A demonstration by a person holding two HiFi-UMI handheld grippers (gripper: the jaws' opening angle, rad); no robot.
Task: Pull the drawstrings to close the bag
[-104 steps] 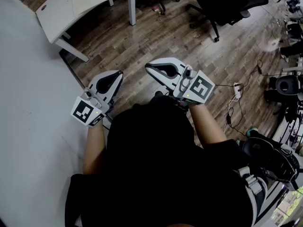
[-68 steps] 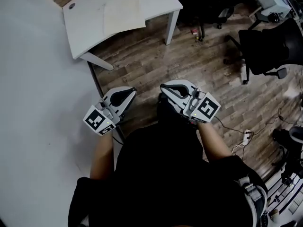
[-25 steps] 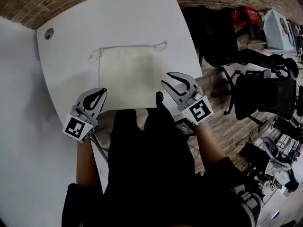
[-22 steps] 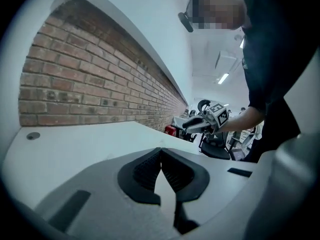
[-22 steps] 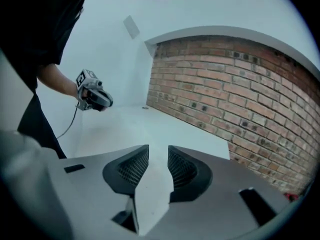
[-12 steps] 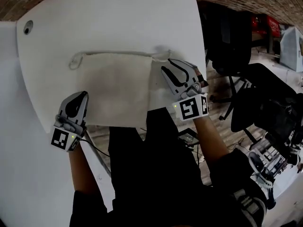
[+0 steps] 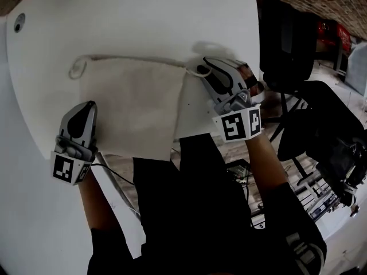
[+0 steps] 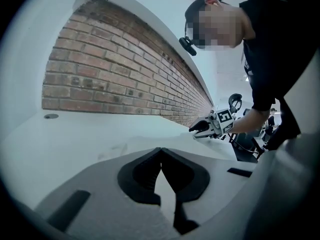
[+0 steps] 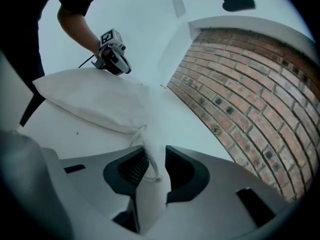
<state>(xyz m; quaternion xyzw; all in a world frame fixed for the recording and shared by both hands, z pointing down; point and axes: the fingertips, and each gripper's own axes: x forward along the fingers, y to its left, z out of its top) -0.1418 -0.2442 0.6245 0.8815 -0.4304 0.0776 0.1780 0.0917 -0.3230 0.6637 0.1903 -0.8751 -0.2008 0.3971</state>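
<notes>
My right gripper [image 7: 202,67] is now reaching the right edge of the tabletop [image 7: 143,22], its jaws just closing around the drawstring [image 9: 150,170] of the bag [image 7: 132,102], not pinching yet. My left gripper [image 7: 90,105] is staying closed and empty.

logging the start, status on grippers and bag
Left gripper shut, empty. Right gripper open, jaws just been closing around drawstring. Bag flat, nothing in the way.
</notes>
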